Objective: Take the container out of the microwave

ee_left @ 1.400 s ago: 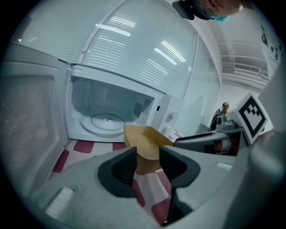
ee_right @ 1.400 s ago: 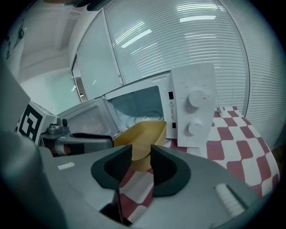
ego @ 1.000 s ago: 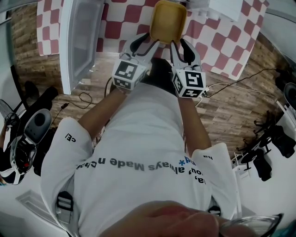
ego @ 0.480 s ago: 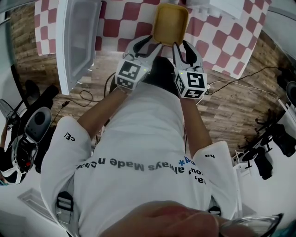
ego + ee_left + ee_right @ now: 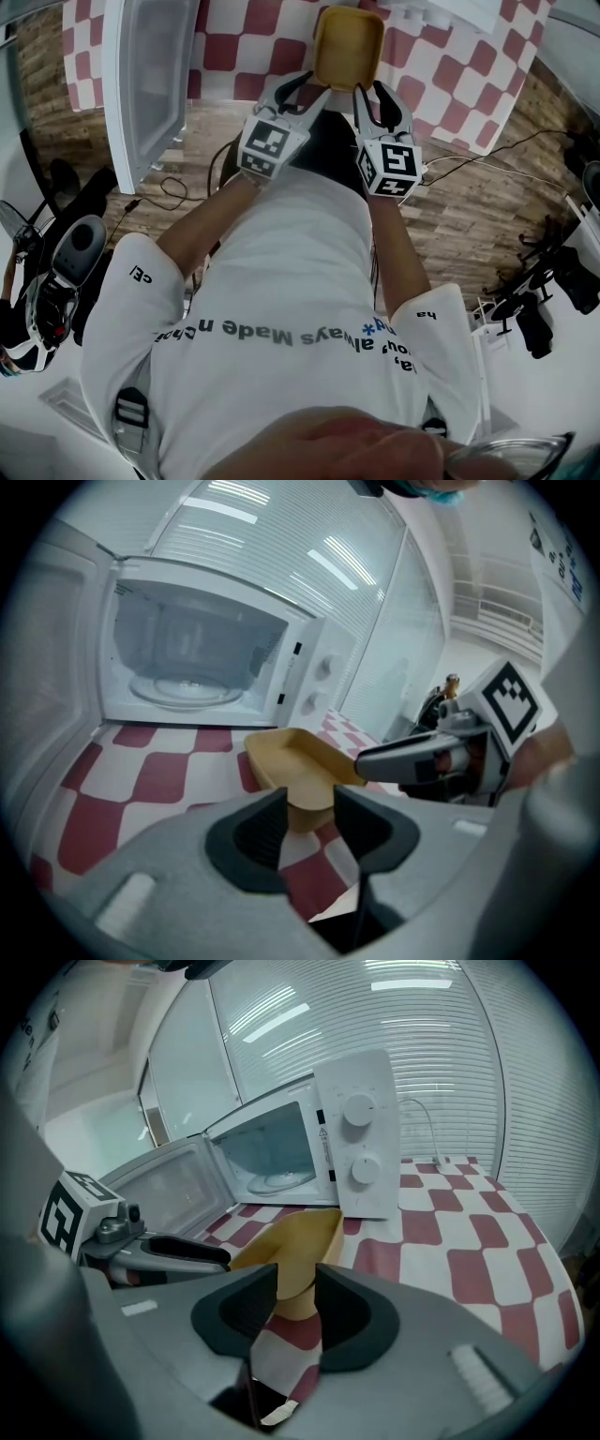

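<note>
Head view: left tongs [image 5: 307,86] and right tongs [image 5: 370,89] each clamp the yellow container's [image 5: 348,47] near end. It sits over the checked worktop [image 5: 253,47], with the microwave [image 5: 202,653] open at far left.

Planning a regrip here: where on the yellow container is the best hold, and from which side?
Its near short end, from the person's side. The container is an open, shallow tub lying lengthwise away from them, so that end's corners face the jaws; the left gripper and right gripper each hold one.
</note>
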Demonstrator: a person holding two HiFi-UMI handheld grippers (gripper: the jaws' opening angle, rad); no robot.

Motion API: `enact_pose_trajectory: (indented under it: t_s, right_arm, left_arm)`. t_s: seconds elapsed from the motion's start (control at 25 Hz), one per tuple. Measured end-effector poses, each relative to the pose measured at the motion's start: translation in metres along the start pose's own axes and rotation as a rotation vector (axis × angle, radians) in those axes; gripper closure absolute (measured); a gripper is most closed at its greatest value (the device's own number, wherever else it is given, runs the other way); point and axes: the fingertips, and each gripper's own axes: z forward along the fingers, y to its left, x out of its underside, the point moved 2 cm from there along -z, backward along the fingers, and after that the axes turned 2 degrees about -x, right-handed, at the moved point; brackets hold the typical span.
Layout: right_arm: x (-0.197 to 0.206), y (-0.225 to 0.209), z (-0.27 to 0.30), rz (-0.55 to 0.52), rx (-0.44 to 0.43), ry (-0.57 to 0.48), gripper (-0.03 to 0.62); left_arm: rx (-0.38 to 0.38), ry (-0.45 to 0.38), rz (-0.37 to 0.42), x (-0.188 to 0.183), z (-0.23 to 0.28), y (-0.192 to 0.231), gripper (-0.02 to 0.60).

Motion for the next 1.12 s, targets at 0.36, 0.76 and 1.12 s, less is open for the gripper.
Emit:
enact_pose_trajectory:
  t_s: [0.36, 0.76, 1.12]
  right_arm:
    - [0.016, -0.003, 0.008, 0.023, 0.002, 0.031, 0.470]
    - [0.026, 0.007, 0.024, 0.020, -0.029, 0.067, 0.499]
    - [0.012, 0.001, 0.016, 0.007, -0.008, 0.044, 0.503]
  left_arm:
    - [0.001, 0.024, -0.013, 0.011, 0.009, 0.005, 0.426]
    - [0.059, 0.043, -0.003, 0.018, 0.020, -0.010, 0.457]
    - [0.047, 0.039, -0.013, 0.012, 0.010, -0.003, 0.462]
